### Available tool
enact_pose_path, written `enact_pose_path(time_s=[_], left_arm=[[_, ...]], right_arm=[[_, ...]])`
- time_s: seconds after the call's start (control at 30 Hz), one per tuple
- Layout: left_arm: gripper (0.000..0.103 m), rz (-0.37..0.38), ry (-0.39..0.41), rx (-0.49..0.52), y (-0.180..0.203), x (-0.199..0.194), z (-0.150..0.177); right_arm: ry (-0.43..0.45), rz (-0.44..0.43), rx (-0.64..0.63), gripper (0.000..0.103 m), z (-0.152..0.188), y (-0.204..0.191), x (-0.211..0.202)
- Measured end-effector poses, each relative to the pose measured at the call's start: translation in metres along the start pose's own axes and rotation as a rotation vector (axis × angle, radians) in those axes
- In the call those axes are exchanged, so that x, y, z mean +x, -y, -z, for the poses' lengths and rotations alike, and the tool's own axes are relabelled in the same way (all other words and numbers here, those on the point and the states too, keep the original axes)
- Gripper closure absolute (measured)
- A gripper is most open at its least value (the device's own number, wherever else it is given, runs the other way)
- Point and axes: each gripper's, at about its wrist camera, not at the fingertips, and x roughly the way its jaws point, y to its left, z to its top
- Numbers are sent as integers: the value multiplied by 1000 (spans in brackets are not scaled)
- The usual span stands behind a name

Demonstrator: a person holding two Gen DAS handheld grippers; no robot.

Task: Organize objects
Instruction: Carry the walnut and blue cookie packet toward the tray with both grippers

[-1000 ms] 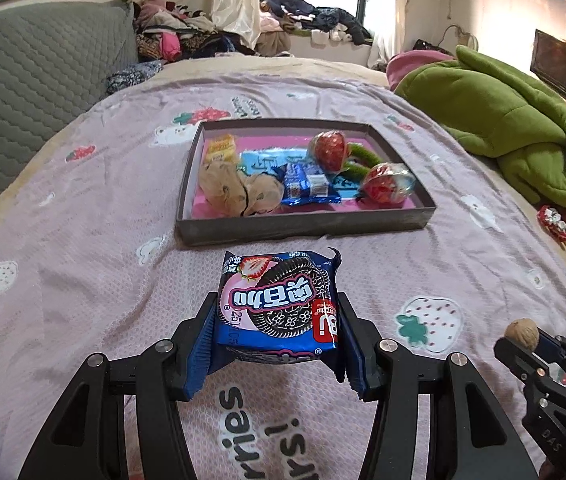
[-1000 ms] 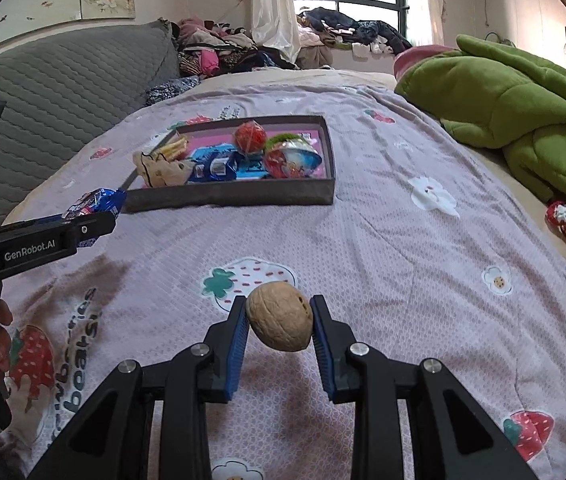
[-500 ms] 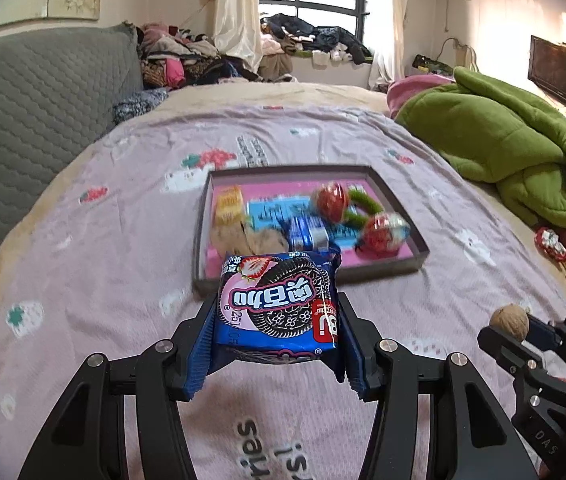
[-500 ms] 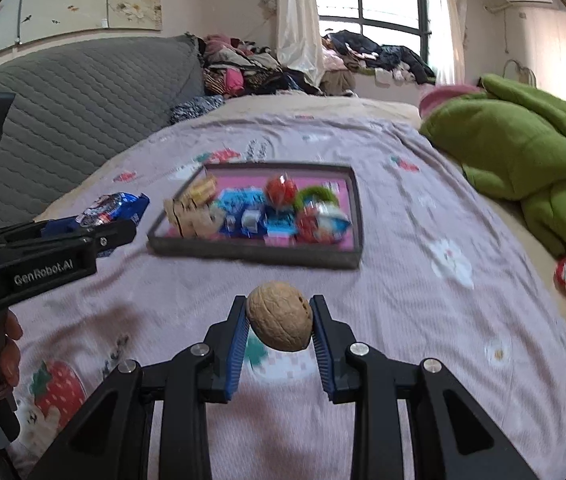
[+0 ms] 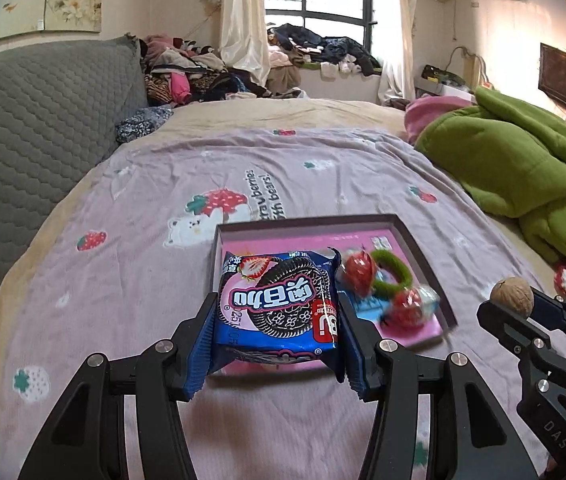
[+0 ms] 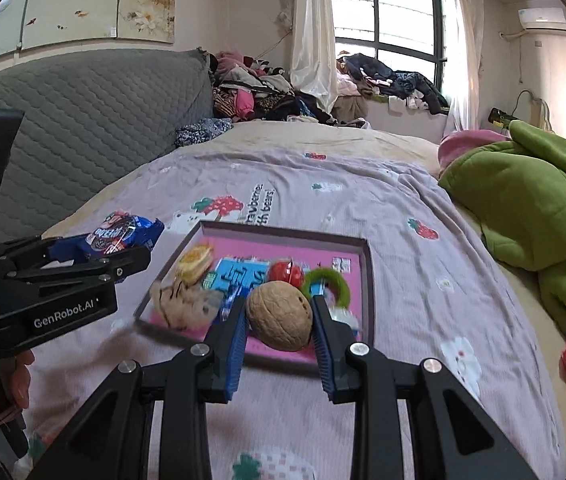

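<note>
Across the bed, your purple strawberry sheet point(image 5: 131, 280) carries the shallow grey tray point(image 6: 366, 280), pink inside, where the sorted bits are gathered; that collecting spot is likely why you hold both loads out toward it. Its long side runs left to right in both views. Inside it lie a green ring point(image 6: 333, 280), a red ball point(image 6: 287, 273) and blurred wrappers.

Your left gripper point(image 5: 279, 320) is clamped on the cookie packet point(image 5: 279, 304), pads on its two short edges, so the packet lies flat, face up, long axis spanning jaw to jaw, print upside down to the camera. It hangs above the tray's near left corner.

Your right gripper point(image 6: 279, 316) is closed narrow on the walnut point(image 6: 279, 314), gripped across its sides, its longer axis tilted slightly, in front of the tray's near rim.
</note>
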Motion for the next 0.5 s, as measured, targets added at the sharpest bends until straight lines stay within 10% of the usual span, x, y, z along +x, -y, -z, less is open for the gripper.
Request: enact_pose_path(time_s=[0.5], left_arm=[[47,-5,-3,-67,-27,70,-9]], right_arm=[[33,-35,-6,72,-31,-10,64]])
